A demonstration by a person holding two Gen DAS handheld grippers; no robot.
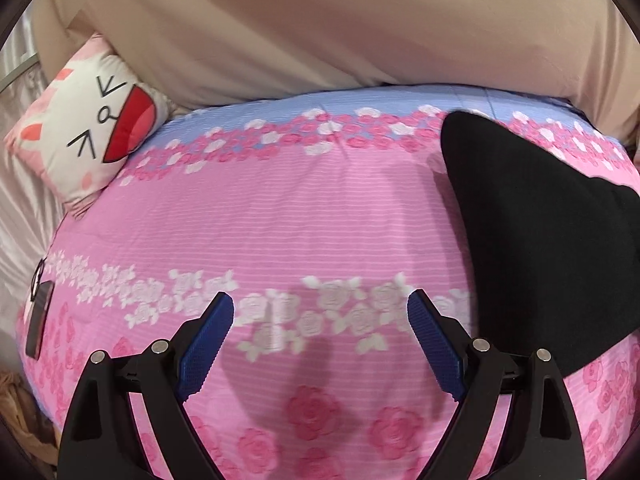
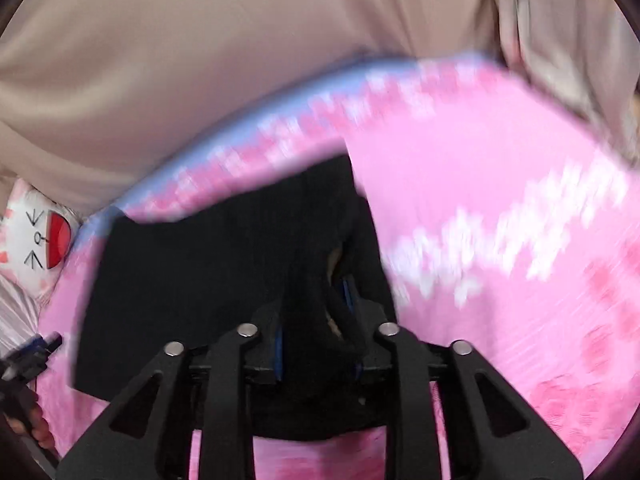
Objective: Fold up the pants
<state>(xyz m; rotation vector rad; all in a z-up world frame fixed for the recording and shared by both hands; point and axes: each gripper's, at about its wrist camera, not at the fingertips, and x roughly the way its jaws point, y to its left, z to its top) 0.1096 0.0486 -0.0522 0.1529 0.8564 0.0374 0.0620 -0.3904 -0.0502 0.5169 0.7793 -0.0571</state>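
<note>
Black pants [image 1: 540,240] lie on a pink rose-print bed cover [image 1: 280,220], at the right of the left wrist view. My left gripper [image 1: 320,300] hovers over bare cover to the left of them, its blue pads [image 1: 208,340] wide apart with nothing between. In the right wrist view the pants [image 2: 200,280] are lifted and spread toward the left. My right gripper [image 2: 316,312] is shut on a bunched fold of them, and the cloth hides most of its pads. The picture around it is blurred.
A cat-face pillow [image 1: 84,128] rests at the bed's far left corner against beige fabric [image 1: 320,20]. A dark flat object [image 1: 38,320] lies at the cover's left edge. The other gripper [image 2: 24,356] and a hand [image 2: 40,432] show at the left edge of the right wrist view.
</note>
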